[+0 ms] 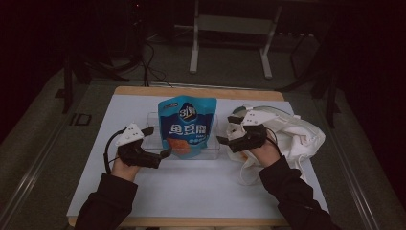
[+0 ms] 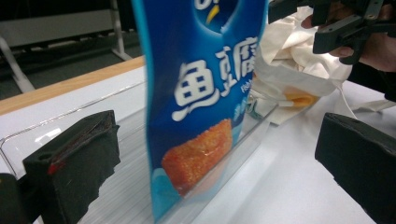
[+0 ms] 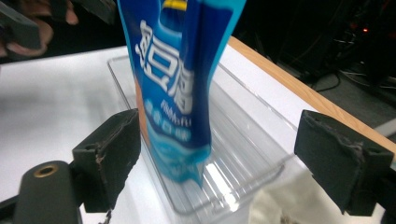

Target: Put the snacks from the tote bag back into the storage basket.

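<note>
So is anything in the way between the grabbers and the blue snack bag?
Only the clear tray's wall. The blue snack bag stands upright inside it, so the tray's low sides sit between the bag's bottom and both open grippers, left and right. Higher up, nothing blocks it.

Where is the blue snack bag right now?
In the high view, the blue snack bag stands upright in the clear tray at the table's middle, between the left hand-held gripper and the right hand-held gripper, with the white cloth bag to its right.

Dim room, dark at the far edges; the white desk [image 1: 191, 187] catches soft overhead light. Close claw views blur the blue pouch [image 2: 201, 93], with glare on the clear tray [image 3: 243, 140].
</note>
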Action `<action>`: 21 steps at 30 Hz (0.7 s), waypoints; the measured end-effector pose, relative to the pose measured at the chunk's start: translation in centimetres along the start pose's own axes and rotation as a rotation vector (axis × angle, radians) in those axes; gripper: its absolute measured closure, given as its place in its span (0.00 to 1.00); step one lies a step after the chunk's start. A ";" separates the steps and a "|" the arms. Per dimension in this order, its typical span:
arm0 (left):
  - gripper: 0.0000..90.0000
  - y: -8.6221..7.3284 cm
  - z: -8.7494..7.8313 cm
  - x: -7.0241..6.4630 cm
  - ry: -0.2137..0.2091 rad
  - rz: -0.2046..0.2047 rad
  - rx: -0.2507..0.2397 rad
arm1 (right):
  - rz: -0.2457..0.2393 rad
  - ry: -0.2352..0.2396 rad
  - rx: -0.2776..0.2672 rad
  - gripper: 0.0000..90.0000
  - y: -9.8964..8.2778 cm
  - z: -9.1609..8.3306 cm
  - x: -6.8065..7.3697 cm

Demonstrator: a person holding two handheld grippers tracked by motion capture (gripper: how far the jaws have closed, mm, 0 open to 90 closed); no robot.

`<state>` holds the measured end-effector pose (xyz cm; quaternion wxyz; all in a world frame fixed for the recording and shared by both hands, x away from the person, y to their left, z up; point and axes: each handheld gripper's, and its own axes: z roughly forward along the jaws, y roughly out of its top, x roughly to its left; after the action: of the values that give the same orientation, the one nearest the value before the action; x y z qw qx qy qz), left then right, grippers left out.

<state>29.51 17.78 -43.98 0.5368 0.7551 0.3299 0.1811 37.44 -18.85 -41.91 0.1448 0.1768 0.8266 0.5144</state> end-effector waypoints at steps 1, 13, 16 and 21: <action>0.00 0.0 0.0 0.0 0.000 0.000 0.000 | 0.000 0.000 0.000 0.16 0.0 0.0 0.0; 0.00 -1.4 -0.1 -3.4 -0.057 -0.021 -0.026 | -0.015 0.013 -0.012 0.16 -2.0 -3.2 2.0; 0.00 -1.2 0.0 -4.4 -0.076 0.012 -0.017 | -0.018 0.016 -0.008 0.16 -2.6 -4.1 2.5; 0.00 -1.1 0.3 -5.8 -0.118 0.038 -0.021 | -0.012 0.014 -0.011 0.16 -3.4 -5.1 3.0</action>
<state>25.17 13.78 -44.66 0.5598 0.7648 0.2815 0.1498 32.11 -22.93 -42.96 0.1430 0.1671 0.8258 0.5193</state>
